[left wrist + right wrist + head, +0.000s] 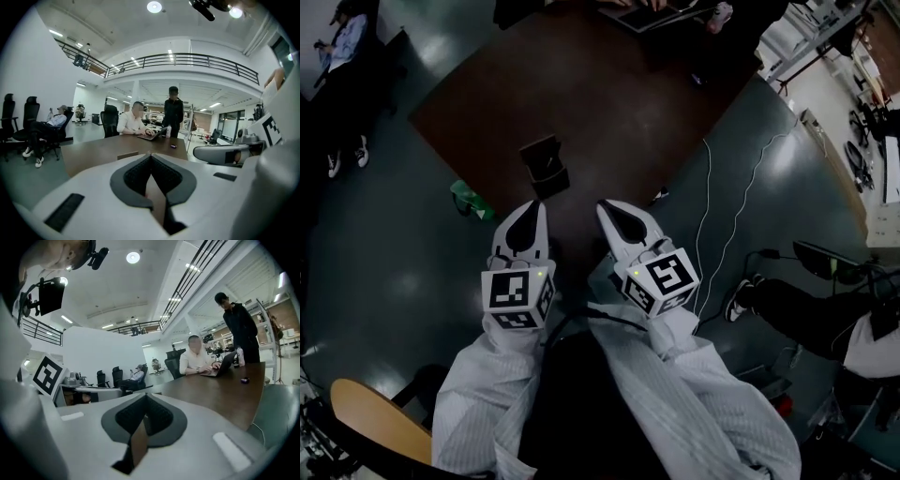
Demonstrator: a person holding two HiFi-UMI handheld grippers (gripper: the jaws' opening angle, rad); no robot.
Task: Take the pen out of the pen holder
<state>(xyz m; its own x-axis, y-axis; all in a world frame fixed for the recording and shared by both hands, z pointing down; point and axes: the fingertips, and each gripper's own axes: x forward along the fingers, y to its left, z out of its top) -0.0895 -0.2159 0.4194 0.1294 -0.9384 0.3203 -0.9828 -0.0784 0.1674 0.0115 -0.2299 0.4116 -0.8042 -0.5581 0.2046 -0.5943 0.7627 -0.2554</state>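
Note:
In the head view the pen holder (546, 165), a small black open box, stands near the close edge of the dark brown table (609, 103). I cannot make out a pen in it. My left gripper (532, 208) hovers just short of the holder, slightly to its left, jaws together and empty. My right gripper (609, 210) is beside it on the right, also shut with nothing held. In the left gripper view the jaws (150, 156) meet, and the holder's top edge (127, 154) peeks over them. The right gripper view shows its jaws (146, 396) closed too.
Two people work at a laptop (652, 14) at the table's far end. A green object (469, 199) lies on the floor left of the table. A white cable (712, 206) runs over the floor on the right, near a seated person's leg (787, 305). A wooden chair (375, 422) is behind me.

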